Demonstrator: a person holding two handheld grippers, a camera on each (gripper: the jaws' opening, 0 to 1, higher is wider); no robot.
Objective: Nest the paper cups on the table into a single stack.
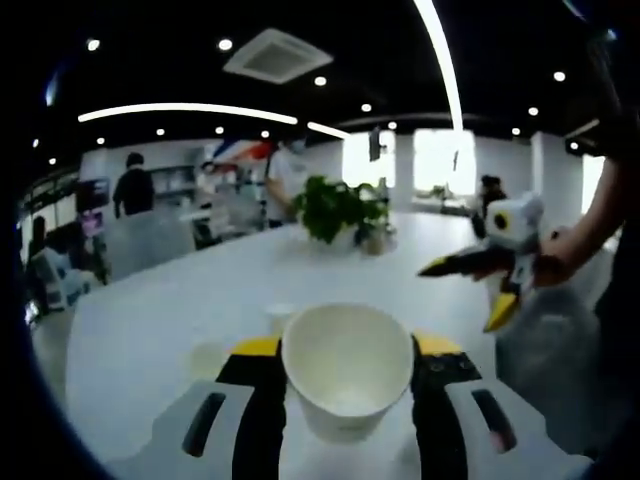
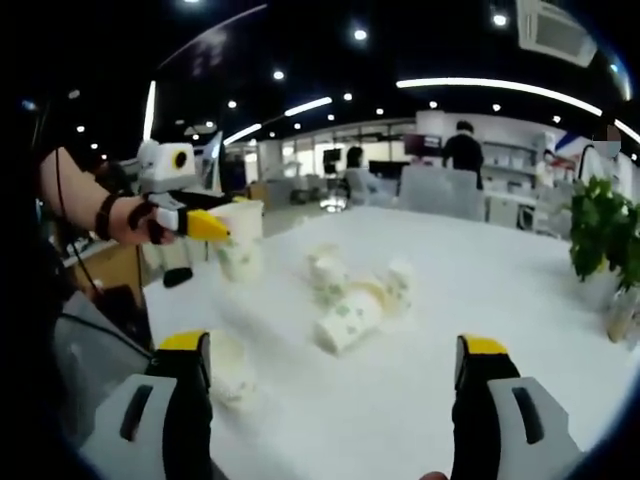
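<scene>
The left gripper [image 1: 345,385] was clamped on an upright paper cup [image 1: 347,368], one jaw on each side wall just below the rim. In the right gripper view, the right gripper [image 2: 335,400] stood wide apart and empty above the white table [image 2: 520,300]. At 12 o'clock beyond it, several loose cups [image 2: 350,318] lay tipped on their sides; one seemed to sit at 9 o'clock by the left jaw, though blur hid detail. Such cups are probably light and thin, crushing easily, so a gentle hold across the wall near the stiffer rim suits them.
</scene>
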